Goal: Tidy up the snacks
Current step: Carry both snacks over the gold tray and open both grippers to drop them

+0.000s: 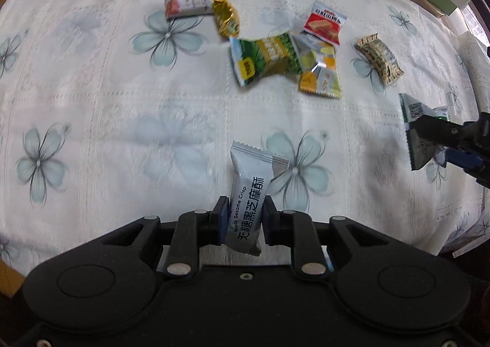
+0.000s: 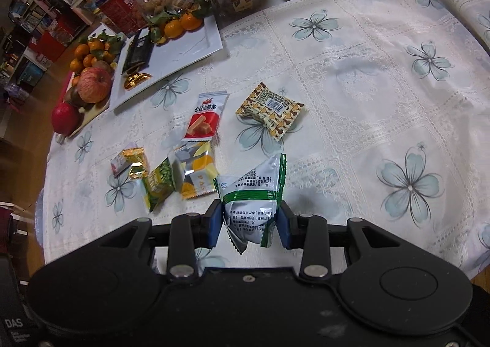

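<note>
Between the blue pads of the left claw (image 1: 243, 218) stands a grey packet (image 1: 252, 194) printed "Black Sesame Crisp", pinched at its lower half and held above the table (image 1: 92, 108), which wears a white lace cloth with pale blue flowers. Over on the right, the right claw (image 2: 249, 223) is clamped on a white and green packet (image 2: 255, 194), its crumpled top sticking up past the pads; the left wrist view catches that same packet (image 1: 419, 132) at its right edge, held in the dark fingers. Farther out on the cloth lies a loose group of snacks: a green and yellow packet (image 1: 265, 57) touching a silver and orange packet (image 1: 318, 66), with a red packet (image 1: 324, 22) just behind them. A gold wrapper (image 1: 226, 14) lies against a small white and pink packet (image 1: 188, 5) to their left, and a tan patterned packet (image 1: 379, 57) sits apart to the right. In the right wrist view, a white tray (image 2: 190, 47) near the far edge carries a black packet (image 2: 137, 51) and mandarins (image 2: 182, 24), and beside it sits a board with an apple (image 2: 93, 83) and more fruit.
</note>
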`<action>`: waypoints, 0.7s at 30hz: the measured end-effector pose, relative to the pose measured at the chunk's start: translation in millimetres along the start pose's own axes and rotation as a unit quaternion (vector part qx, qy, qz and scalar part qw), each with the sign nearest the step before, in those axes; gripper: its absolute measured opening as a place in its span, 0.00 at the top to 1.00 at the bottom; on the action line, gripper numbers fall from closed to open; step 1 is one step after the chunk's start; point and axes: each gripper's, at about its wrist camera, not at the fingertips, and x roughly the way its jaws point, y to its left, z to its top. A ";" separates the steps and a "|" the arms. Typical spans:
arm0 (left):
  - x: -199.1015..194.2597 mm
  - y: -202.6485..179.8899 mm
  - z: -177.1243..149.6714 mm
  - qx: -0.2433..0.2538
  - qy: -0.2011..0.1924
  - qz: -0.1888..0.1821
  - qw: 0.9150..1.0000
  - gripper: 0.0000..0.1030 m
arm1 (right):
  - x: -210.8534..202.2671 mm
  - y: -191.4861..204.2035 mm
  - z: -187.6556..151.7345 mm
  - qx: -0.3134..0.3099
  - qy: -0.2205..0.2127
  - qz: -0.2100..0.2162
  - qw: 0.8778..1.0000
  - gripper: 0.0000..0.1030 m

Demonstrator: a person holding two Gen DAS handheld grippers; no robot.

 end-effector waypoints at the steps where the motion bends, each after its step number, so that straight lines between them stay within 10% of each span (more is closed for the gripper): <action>1: -2.8 3.2 -11.2 -0.004 0.004 0.000 1.000 0.74 | -8.1 -0.4 -8.8 -0.005 -0.005 0.007 1.000 0.62; 21: -77.6 -16.5 -26.4 -0.001 -0.057 0.006 0.998 0.75 | -55.0 -29.3 -92.6 0.028 -0.008 0.046 0.999 0.62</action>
